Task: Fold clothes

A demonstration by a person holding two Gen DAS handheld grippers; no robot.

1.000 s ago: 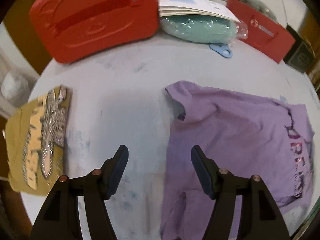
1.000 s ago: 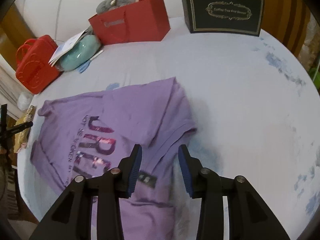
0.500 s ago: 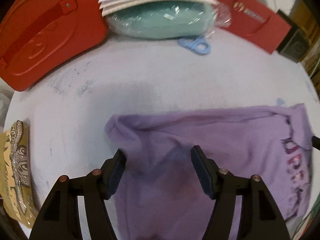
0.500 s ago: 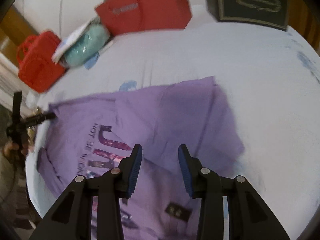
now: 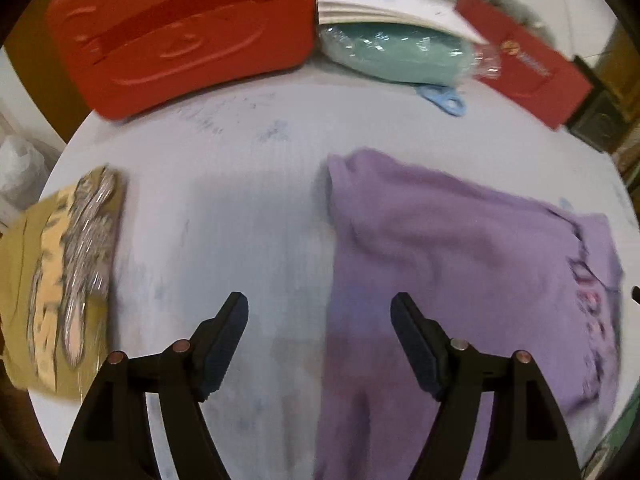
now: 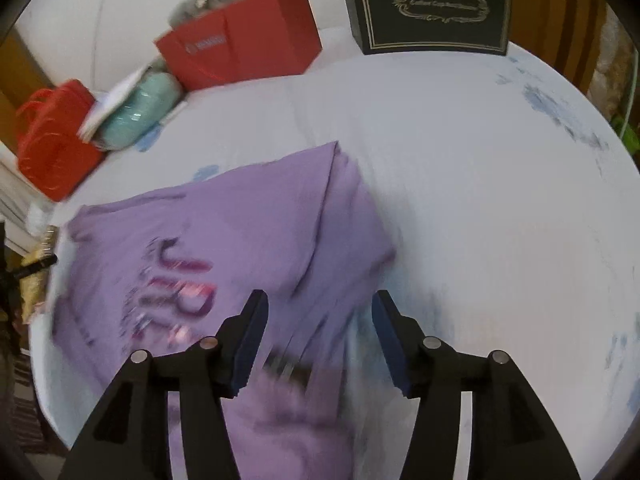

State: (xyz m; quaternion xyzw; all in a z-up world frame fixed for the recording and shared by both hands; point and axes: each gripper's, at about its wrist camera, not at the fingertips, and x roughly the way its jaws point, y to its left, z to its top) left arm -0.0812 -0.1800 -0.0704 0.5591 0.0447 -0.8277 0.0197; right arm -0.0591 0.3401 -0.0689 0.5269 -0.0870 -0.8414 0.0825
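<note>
Left wrist view: the left gripper [image 5: 319,320] hangs over the table [image 5: 240,208], jaws spread and empty, straddling the left edge of the purple shirt [image 5: 460,264]. The shirt lies flat mid-table, partly folded — one side already turned over the print. A folded yellow garment [image 5: 60,280] sits at the table's left rim. The right gripper [image 6: 319,316], jaws likewise apart and holding nothing, hovers over the shirt's near right edge. Likely step: between folds. Next — each gripper needs to pinch an edge.
</note>
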